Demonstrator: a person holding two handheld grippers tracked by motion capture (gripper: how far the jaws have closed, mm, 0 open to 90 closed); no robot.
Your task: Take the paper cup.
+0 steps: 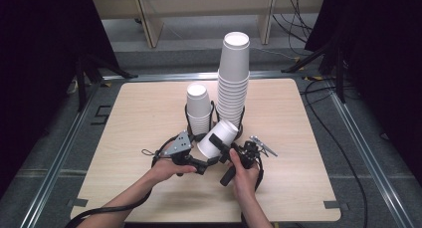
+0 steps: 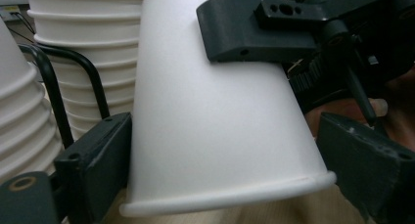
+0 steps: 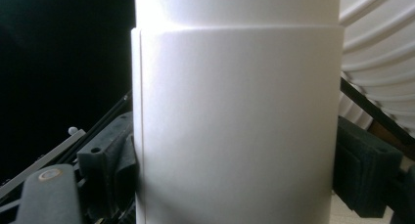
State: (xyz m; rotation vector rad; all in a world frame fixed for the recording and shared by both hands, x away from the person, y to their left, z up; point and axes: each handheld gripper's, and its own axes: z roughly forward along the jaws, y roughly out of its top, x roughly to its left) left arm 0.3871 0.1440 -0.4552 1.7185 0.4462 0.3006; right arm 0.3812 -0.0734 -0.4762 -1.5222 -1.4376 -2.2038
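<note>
A single white paper cup (image 1: 219, 137) lies tilted above the table, mouth toward the lower left, in front of two cup stacks. My left gripper (image 1: 208, 157) is shut on it near the rim; in the left gripper view both black jaws touch the cup (image 2: 215, 111) at its wide end. My right gripper (image 1: 225, 148) reaches in from the right, one jaw lying over the cup's upper side. In the right gripper view the cup (image 3: 235, 126) stands between the jaws, which sit beside its walls without squeezing it. A hand holds each gripper.
A short stack of white cups (image 1: 199, 108) and a tall stack (image 1: 234, 83) stand in black wire holders (image 2: 93, 82) just behind the grippers. The wooden table (image 1: 298, 178) has bare room left, right and in front. Cables and dark curtains ring the table.
</note>
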